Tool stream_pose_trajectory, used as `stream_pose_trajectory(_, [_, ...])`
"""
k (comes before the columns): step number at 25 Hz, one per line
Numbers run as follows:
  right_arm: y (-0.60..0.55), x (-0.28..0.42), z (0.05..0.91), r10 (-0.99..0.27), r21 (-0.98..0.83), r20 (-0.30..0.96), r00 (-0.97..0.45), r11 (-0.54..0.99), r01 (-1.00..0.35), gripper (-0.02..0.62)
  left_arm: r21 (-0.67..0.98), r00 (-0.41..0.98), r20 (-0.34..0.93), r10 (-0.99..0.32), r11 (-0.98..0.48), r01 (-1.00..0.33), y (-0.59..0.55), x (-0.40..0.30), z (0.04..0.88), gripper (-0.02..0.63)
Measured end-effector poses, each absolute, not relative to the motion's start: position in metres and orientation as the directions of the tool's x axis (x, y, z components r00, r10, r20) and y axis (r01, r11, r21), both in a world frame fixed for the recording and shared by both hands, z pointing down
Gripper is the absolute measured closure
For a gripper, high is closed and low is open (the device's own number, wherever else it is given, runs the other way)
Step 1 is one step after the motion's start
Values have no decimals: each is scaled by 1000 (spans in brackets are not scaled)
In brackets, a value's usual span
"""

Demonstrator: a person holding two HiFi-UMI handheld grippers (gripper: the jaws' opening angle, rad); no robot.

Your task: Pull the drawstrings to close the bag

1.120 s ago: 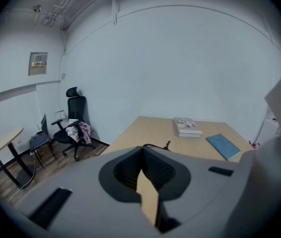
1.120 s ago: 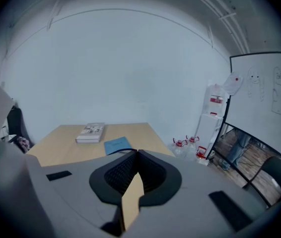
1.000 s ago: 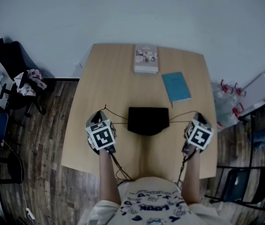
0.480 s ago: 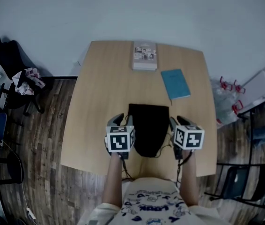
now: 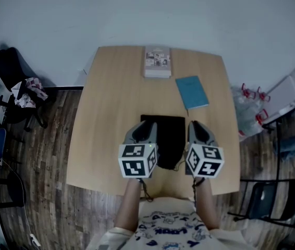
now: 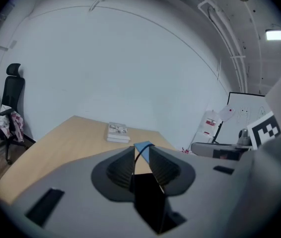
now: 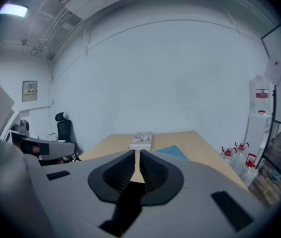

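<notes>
Closing yet unclenched, L gripper (image 5: 146,126) & R gripper (image 5: 197,125) flank bag (image 5: 171,134); cord (image 6: 136,157) prob. between L jaws.

This looks like a plain office or workroom: a light wooden table (image 5: 111,98) with a stack of books (image 5: 157,62) and a blue notebook (image 5: 192,91) stands on a dark plank floor (image 5: 48,139) against a bare white wall. A black office chair (image 5: 9,66), a whiteboard (image 6: 245,110), large water bottles (image 7: 240,155) and exposed ceiling pipes (image 6: 225,29) surround it.

The bag (image 5: 170,137) is matt black cloth and the table (image 5: 111,98) is smooth, pale, matt wood
</notes>
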State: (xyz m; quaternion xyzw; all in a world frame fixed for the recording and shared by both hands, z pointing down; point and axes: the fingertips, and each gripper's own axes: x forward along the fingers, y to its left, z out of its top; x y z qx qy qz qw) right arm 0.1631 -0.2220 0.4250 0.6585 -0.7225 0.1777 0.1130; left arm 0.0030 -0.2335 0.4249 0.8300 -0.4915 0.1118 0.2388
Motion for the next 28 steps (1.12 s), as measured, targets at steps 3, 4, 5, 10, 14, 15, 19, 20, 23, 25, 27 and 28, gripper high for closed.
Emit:
stream_pose_trajectory(3, [-219,162,418,-920,-92,379,-98,69,-993,572,274,487,391,-781,-406,-872,-232,3,412,517])
stream_pose_trajectory(4, [-218,162,416,-922,-88,375,-95,67,-994,574,270,483,385,-786,-405,-874,-232,3,409,517])
stream_pose_trajectory(5, [-217,161,415,-924,-86,371,-94,66,-994,574,265,479,383,-790,-403,-876,-231,3,407,517])
stream_pose_trajectory(10, [-214,160,412,-927,-91,362,-97,68,-994,574,256,471,383,-795,-399,-881,-229,4,404,517])
stream_pose_trajectory(14, [-211,155,410,-928,-86,361,-96,69,-994,574,251,473,376,-796,-404,-880,-227,2,401,517])
stream_pose_trajectory(15, [-211,155,409,-928,-85,359,-95,69,-994,574,249,474,375,-797,-406,-880,-226,1,401,517])
stream_pose_trajectory(19, [-211,156,407,-932,-84,352,-93,68,-994,574,240,468,375,-800,-404,-883,-227,1,398,517])
stream_pose_trajectory(20, [-211,157,407,-932,-84,350,-92,67,-994,574,238,467,375,-801,-403,-884,-226,1,398,517])
stream_pose_trajectory(23, [-209,157,405,-934,-82,345,-88,64,-995,574,236,463,374,-803,-400,-885,-225,0,399,517])
stream_pose_trajectory(25, [-209,156,403,-935,-83,344,-90,65,-994,574,235,460,375,-805,-397,-887,-226,-2,399,517])
stream_pose_trajectory(27, [-209,156,402,-936,-82,342,-88,64,-995,574,230,456,376,-806,-396,-889,-226,-4,399,517])
stream_pose_trajectory(28, [-209,156,402,-936,-81,341,-87,63,-995,574,227,454,377,-807,-395,-890,-227,-4,400,517])
